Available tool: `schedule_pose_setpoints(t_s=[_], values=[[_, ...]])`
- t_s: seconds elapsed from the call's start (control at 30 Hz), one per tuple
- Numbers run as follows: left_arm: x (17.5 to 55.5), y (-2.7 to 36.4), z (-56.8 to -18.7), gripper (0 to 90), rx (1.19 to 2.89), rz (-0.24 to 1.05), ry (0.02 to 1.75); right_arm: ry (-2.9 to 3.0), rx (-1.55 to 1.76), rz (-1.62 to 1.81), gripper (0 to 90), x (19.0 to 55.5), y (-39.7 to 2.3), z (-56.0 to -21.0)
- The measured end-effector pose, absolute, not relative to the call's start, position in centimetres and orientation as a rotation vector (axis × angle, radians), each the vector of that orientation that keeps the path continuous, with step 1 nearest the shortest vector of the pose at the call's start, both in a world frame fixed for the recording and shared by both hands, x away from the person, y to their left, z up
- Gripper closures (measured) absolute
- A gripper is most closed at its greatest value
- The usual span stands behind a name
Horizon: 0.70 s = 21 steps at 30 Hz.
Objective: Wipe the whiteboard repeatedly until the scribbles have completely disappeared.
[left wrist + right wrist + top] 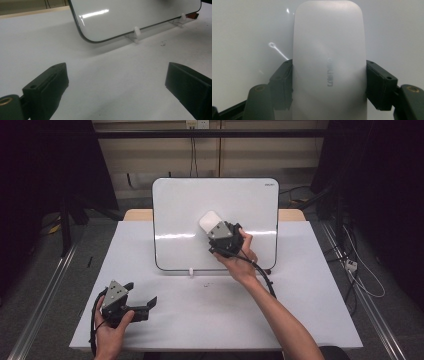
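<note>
Whiteboard point(180, 205), propped tilted on small white clip feet point(136, 32) at the far middle of the table; glossy white face, dark rounded rim, no marks legible on it. It carries the work in hand: an eraser pass over its surface.

Table point(300, 310), white top, wooden strip showing at the far edge behind the board. A tiny dark speck lies on it just near of the board's lower edge.

Right gripper point(216, 227), held up against the middle of the board face, a cable trailing back along the forearm. Jaws clamped on the two long sides of the eraser, as the right gripper view shows plainly.

Left gripper point(145, 302), resting at the near left of the table, well apart from the board. Jaws stand wide apart with nothing between them; the left gripper view looks across bare table toward the board's lower left corner.

Eraser point(329, 62), pale rounded block with faint lettering on its back, its far end pressed toward the board face, just right of centre.

Handling note, as a judgement: keep the eraser flat to the tilted face so its whole pad bears, not one edge. Press lightly, since the board only leans on its clips and could slide or tip backward. Stroke in overlapping passes. The idle left gripper could steady the lower left rim if the board shifts.
</note>
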State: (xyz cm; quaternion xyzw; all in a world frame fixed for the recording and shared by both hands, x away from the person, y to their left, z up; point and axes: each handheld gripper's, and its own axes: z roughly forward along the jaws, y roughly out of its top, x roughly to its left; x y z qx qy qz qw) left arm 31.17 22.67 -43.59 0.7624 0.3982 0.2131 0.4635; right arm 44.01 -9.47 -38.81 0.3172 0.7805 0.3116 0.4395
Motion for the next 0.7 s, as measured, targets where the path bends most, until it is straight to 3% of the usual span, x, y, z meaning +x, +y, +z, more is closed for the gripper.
schedule_pose_setpoints(t_s=[0.33,0.7], values=[[31.2,22.7,-43.6,4.5,1.869,0.518,0.98,1.999,0.701,0.765,31.5,42.5,-6.9,-40.6],[31.2,22.8,-43.6,4.5,1.866,0.518,0.98,1.978,0.757,0.807,31.6,43.5,-8.4,-39.6]])
